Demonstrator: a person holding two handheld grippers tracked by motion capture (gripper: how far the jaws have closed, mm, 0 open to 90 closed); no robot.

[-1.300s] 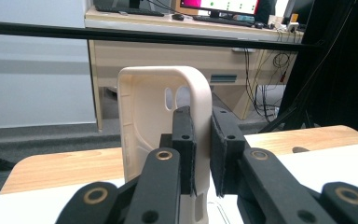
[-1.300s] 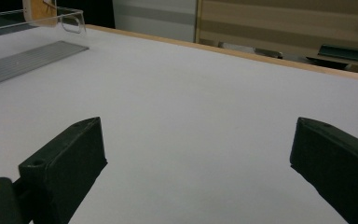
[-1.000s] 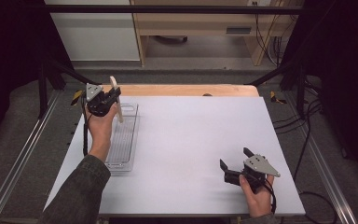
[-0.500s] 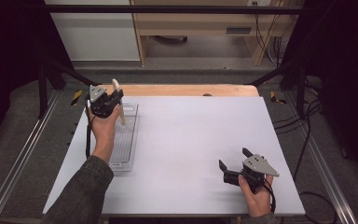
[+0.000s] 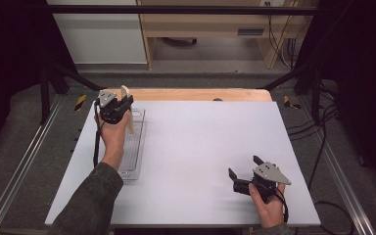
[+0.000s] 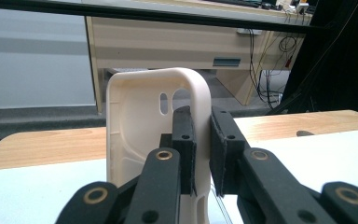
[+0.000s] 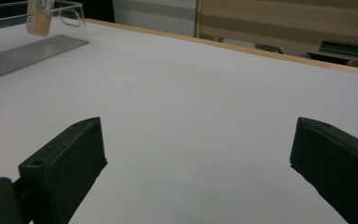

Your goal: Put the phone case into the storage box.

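A cream plastic piece (image 5: 126, 97) with a rounded top and a slot (image 6: 135, 116) stands upright above the far end of a clear plastic tray (image 5: 136, 149). My left gripper (image 5: 122, 104) is shut on its right edge, and in the left gripper view both black pads (image 6: 184, 140) pinch that edge. My right gripper (image 5: 243, 166) rests on the white table near the front right, jaws wide open with nothing between them (image 7: 196, 154). The right gripper view shows the tray (image 7: 28, 51) and the piece's lower end (image 7: 38, 18) far off at the upper left.
The white table top (image 5: 205, 132) spreads between the two hands, with a wooden strip (image 5: 196, 94) along its back edge. Metal rails (image 5: 24, 161) run down both sides. A wooden desk (image 5: 210, 29) and cables stand beyond the table.
My left gripper has drifted slightly right and nearer with the cream piece still in it. The right gripper has not moved.
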